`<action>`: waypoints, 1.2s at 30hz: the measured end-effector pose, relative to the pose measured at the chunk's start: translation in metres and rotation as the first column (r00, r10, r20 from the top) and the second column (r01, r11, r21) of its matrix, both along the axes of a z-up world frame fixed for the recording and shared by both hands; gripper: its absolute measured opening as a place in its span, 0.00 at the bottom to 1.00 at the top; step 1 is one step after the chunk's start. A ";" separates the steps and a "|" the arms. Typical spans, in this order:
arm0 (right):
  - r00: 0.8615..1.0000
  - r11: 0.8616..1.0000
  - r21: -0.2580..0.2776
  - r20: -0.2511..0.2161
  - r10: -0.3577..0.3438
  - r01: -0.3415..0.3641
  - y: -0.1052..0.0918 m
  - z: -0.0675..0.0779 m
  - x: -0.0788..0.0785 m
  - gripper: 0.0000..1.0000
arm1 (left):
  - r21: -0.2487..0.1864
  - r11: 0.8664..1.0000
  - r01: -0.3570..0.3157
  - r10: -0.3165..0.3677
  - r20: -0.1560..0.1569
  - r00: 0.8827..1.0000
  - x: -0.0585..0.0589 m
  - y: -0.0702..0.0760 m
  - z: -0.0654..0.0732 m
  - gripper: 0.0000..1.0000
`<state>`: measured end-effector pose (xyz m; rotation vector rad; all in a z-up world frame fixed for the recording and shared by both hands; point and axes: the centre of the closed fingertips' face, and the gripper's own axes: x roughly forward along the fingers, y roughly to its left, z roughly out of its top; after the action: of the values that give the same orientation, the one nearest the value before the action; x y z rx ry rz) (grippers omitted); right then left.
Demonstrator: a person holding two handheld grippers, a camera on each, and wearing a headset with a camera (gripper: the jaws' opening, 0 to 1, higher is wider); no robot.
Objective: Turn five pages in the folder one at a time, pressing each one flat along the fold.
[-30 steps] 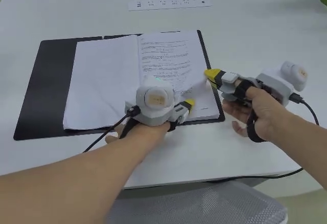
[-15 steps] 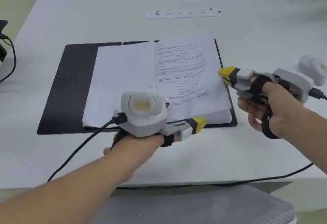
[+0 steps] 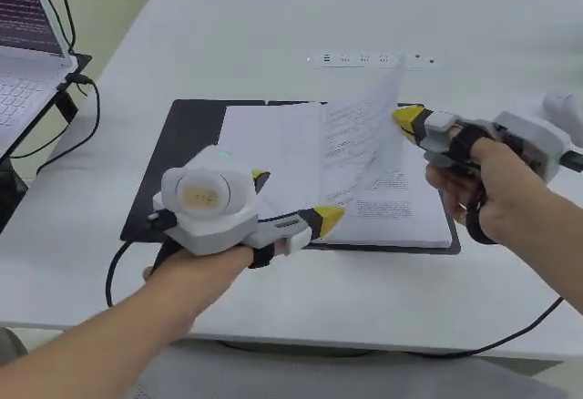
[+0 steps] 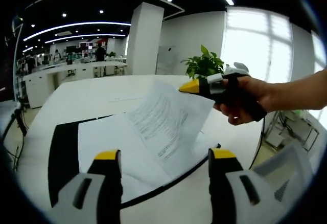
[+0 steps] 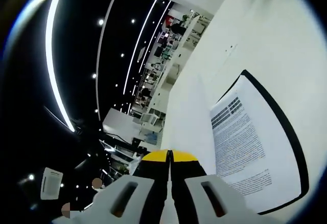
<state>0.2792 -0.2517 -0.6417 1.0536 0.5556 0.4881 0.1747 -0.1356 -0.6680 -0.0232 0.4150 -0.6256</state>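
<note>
Black folder [image 3: 178,158] lies open on the table [image 3: 273,16], the left gripper [image 3: 293,199] hovering spread-jawed at its near edge. Further right, the right gripper [image 3: 408,117] pinches a printed page [image 3: 360,135] raised over the fold [image 3: 318,167]. It looks mid-turn, I judge, so next it needs carrying left, releasing and pressing flat.

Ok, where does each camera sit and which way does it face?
Head view: on the headset, looking down at the folder; both forearms show, holding the left gripper and right gripper.
Left gripper view: on the left gripper, looking along its open jaws across the folder; the right gripper and the hand holding it show.
Right gripper view: on the right gripper, looking along its shut jaws over the printed page.
Shared: head and left gripper views both show the lifted page pinched by the right gripper.
</note>
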 end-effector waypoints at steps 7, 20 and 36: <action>0.998 0.998 -0.049 0.045 0.049 -0.047 0.057 0.018 -0.002 0.00 | 0.041 0.999 -0.015 0.013 0.042 0.999 0.001 0.044 0.015 0.68; 0.986 0.942 -0.306 0.044 0.160 -0.139 0.157 0.000 -0.009 0.00 | 0.040 0.998 -0.042 0.041 0.034 0.999 -0.003 0.101 0.012 0.69; 0.975 0.863 -0.454 -0.080 0.209 -0.222 0.216 -0.063 -0.005 0.00 | 0.022 0.998 -0.067 0.068 -0.014 0.998 -0.009 0.132 -0.006 0.68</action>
<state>0.2738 -0.0352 -0.7046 0.5433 0.7767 0.5055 0.1657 -0.0031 -0.6738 -0.0214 0.4337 -0.5548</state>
